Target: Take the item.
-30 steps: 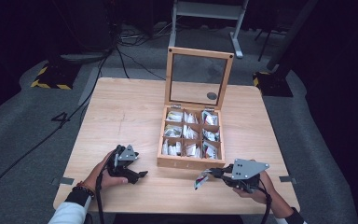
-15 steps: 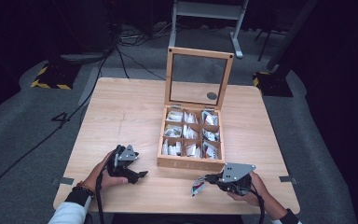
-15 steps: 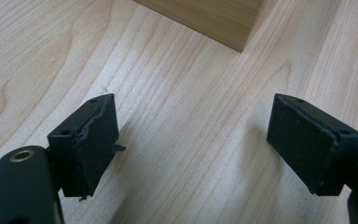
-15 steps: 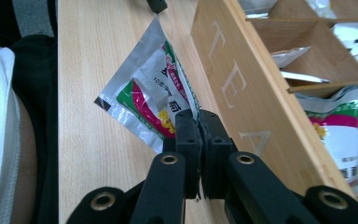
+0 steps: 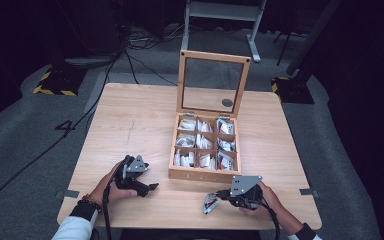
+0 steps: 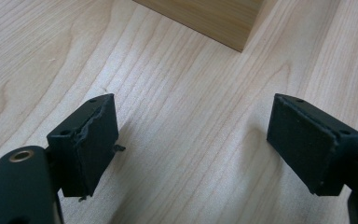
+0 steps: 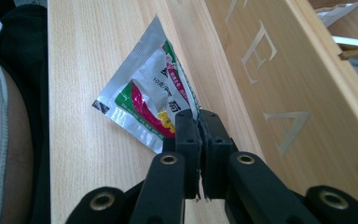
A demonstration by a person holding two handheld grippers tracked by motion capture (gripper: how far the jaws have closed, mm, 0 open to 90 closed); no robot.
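On the near edge of a pale wooden table (image 5: 130, 120): two hand-held grippers, one open box, one loose sachet. Right gripper (image 7: 198, 122) clamped tight on a corner of the silver, red and green sachet (image 7: 144, 95), held just above the tabletop, in front of the box's lettered front wall. Left gripper (image 6: 191, 140) wide open, nothing between the pads, low over bare wood beside a box corner. Wooden box (image 5: 202, 175) divided into nine compartments, each with packets inside; glass-paned lid (image 5: 213, 82) upright at the back. Around the table, grey carpet (image 5: 25, 135), black cables, a dark room, two yellow-and-black striped stands, a metal frame behind.
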